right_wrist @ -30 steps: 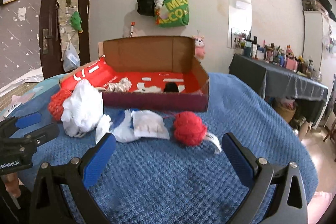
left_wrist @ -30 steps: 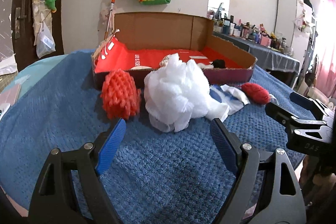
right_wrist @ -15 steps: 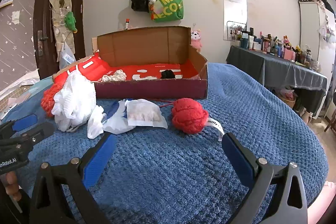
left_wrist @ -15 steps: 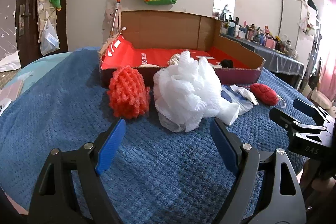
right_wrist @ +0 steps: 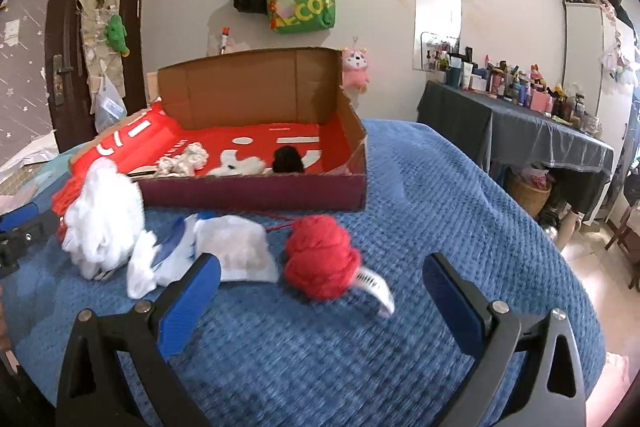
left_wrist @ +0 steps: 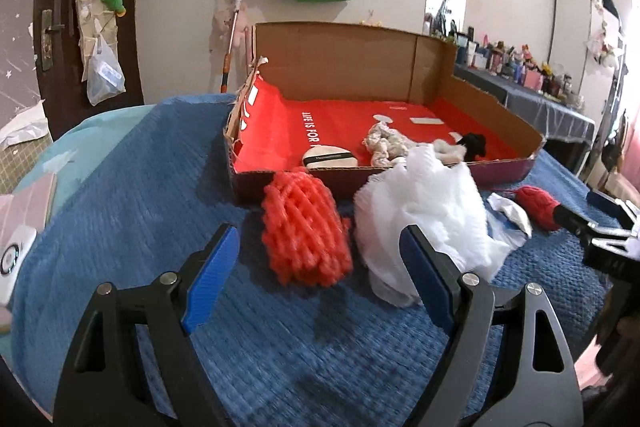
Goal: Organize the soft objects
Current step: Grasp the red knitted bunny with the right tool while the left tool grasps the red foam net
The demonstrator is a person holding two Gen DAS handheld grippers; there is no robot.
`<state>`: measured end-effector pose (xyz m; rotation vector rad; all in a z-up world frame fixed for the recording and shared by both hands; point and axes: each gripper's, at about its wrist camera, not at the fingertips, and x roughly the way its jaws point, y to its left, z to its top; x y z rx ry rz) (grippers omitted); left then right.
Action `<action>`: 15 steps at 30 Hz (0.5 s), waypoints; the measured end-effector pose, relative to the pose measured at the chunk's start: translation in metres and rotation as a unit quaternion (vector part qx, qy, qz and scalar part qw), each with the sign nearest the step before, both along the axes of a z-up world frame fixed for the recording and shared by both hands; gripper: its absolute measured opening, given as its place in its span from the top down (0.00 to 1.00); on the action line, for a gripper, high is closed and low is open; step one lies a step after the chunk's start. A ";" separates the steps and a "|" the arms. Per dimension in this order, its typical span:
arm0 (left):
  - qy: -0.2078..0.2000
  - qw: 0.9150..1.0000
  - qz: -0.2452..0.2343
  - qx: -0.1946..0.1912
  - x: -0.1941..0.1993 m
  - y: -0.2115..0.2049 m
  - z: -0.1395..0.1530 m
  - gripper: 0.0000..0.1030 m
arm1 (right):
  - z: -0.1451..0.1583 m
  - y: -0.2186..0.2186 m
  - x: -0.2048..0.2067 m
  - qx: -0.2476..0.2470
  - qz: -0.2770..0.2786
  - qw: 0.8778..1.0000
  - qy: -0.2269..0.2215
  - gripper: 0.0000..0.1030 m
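Both hand-held grippers gape wide, empty — left (left_wrist: pixel 316 271) nearing orange mesh (left_wrist: pixel 306 231) at frame centre, right (right_wrist: pixel 320 291) nearing red yarn (right_wrist: pixel 322 257). Closing early might pinch blanket (right_wrist: pixel 440 195) — or nudge yarn away.

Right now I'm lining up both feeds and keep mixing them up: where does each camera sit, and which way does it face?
Left wrist: on the left gripper, facing the orange mesh ball; its open fingers and the right gripper's tip show.
Right wrist: on the right gripper, facing the red yarn ball; its open fingers show.
Shared: the cardboard box and white pouf.
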<state>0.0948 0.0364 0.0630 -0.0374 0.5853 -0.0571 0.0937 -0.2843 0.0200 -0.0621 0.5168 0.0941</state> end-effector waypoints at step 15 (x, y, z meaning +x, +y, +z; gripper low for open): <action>0.059 0.998 -0.010 0.029 0.042 0.005 -0.012 0.24 | -0.003 -0.009 0.060 -0.017 0.022 0.994 0.104 0.12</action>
